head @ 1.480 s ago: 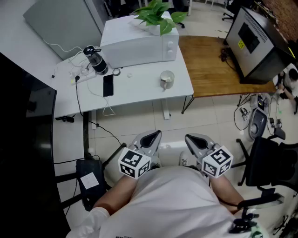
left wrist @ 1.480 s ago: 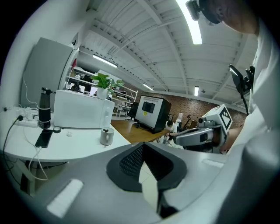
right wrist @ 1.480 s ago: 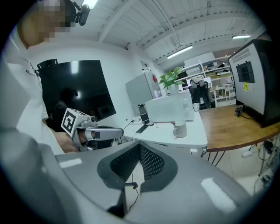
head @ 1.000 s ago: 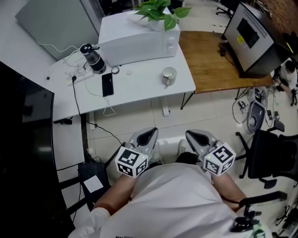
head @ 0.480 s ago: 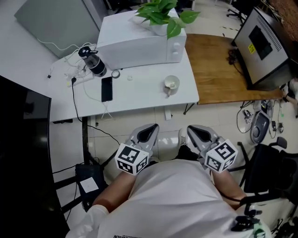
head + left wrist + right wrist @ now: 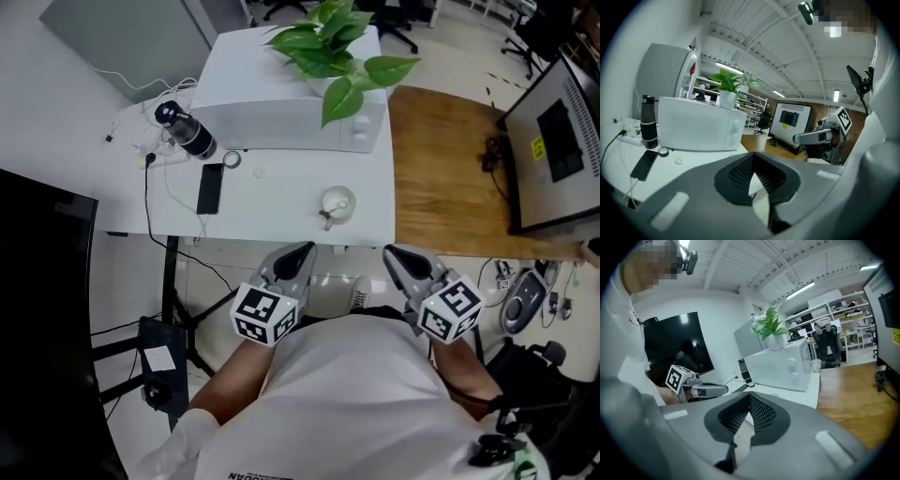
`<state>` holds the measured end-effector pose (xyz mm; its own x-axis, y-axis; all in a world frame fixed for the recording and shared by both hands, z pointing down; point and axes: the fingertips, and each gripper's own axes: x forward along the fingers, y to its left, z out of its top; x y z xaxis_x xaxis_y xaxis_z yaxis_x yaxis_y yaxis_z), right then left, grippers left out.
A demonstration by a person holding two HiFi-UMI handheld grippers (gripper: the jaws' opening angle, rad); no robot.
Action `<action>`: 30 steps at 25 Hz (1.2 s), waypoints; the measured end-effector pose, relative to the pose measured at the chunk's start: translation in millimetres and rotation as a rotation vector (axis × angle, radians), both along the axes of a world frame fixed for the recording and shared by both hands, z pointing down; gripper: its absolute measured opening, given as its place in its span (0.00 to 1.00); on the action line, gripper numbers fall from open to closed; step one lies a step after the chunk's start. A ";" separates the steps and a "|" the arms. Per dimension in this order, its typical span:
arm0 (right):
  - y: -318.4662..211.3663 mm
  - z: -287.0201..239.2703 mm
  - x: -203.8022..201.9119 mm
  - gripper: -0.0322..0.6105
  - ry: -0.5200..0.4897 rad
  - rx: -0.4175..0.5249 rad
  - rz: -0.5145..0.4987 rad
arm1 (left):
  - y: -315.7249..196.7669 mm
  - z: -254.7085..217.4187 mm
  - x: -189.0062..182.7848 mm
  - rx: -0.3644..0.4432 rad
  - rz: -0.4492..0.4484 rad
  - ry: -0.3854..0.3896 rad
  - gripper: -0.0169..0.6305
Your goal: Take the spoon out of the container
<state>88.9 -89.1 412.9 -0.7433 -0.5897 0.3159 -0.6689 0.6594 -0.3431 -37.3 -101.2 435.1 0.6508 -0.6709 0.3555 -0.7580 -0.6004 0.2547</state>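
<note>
Near, at the person's chest: left gripper [image 6: 296,255] jaws pressed together, nothing between them; right gripper [image 6: 401,259] the same. Farther, on the white rectangular table [image 6: 272,202] by its near edge: small white round container [image 6: 338,202], what looks like a metal spoon [image 6: 327,217] inside. Farthest: white box-shaped microwave [image 6: 281,117].
</note>
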 end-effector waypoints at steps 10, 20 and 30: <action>-43.7 11.8 11.6 0.06 -0.020 -0.025 -0.101 | -53.2 2.4 -0.2 -0.003 -0.137 -0.053 0.03; -58.3 20.0 0.8 0.06 -0.044 -0.071 0.022 | -72.5 25.8 -6.7 -0.018 0.017 -0.130 0.03; -53.4 46.2 -2.0 0.06 -0.037 -0.142 0.152 | -81.9 50.9 10.2 0.100 0.289 -0.287 0.15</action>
<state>86.9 -142.5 459.1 -0.6620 -0.6472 0.3779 -0.7420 0.4950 -0.4521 -27.1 -183.1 486.0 0.7014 -0.5160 0.4917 -0.5868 -0.8097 -0.0127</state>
